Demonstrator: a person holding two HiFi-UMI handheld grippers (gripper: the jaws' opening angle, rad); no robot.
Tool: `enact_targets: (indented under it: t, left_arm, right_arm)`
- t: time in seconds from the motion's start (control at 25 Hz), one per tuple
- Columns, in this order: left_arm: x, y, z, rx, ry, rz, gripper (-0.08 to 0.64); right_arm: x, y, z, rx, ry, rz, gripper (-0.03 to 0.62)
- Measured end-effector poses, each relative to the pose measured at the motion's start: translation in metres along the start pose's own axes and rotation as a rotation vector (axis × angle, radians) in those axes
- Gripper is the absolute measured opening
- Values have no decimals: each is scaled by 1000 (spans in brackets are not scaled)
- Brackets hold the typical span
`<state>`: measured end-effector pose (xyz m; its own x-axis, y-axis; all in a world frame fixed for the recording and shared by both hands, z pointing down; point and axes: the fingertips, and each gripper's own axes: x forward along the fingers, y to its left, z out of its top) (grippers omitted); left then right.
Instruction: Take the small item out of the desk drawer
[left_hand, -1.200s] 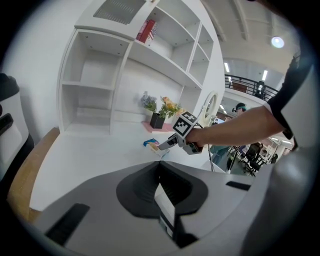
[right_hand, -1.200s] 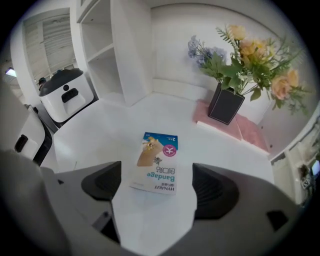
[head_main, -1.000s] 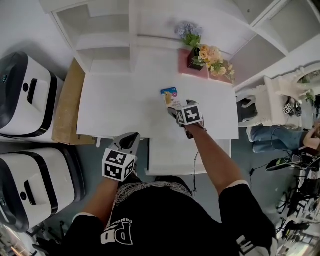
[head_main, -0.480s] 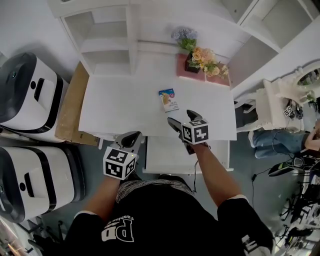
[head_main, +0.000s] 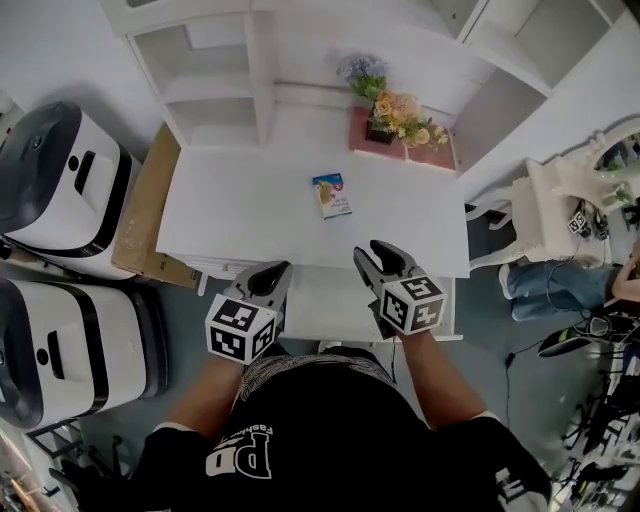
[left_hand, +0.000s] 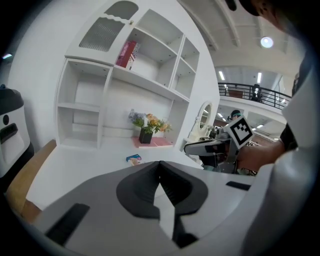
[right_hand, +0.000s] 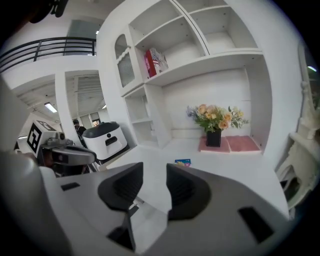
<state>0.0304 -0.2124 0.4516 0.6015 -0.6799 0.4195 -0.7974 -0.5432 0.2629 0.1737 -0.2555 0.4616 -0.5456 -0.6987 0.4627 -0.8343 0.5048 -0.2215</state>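
Job looks done: small blue-and-yellow packet lies on the white desktop, well apart from both tools. Empty left gripper is pinched shut; right gripper jaws are closing on nothing. Push the open white drawer squarely if shutting it.

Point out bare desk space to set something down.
Bare: left half of the desk, from the shelves to the front edge, left of the packet; also the front right strip between packet and desk edge. Crowded: back right, flowers and pink mat.
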Motion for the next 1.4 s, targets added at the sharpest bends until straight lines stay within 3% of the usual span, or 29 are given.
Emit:
enact_targets:
  t: [0.12, 0.2, 0.48, 0.84, 1.08, 1.28, 1.4]
  left_arm:
    - [0, -15, 0, 9, -5, 1, 14]
    - [2, -24, -2, 13, -4, 5, 14]
    - [1, -53, -12, 8, -18, 30, 14]
    - [-13, -80, -29, -22, -29, 76, 14]
    - [-30, -74, -38, -15, -3, 103, 14]
    - [-34, -72, -28, 17, -19, 65, 14]
    - [-40, -76, -22, 42, -37, 15, 14]
  right_arm:
    - [-23, 2, 9, 10, -65, 21, 41]
    - [-36, 4, 11, 18, -93, 44, 11]
    - [-74, 17, -4, -18, -126, 111, 8]
    - [-90, 10, -25, 64, -151, 184, 8]
    - [-95, 20, -32, 142, -187, 230, 8]
    - [-110, 46, -22, 186, -275, 315, 9]
    - [-113, 66, -22, 158, -283, 310, 8]
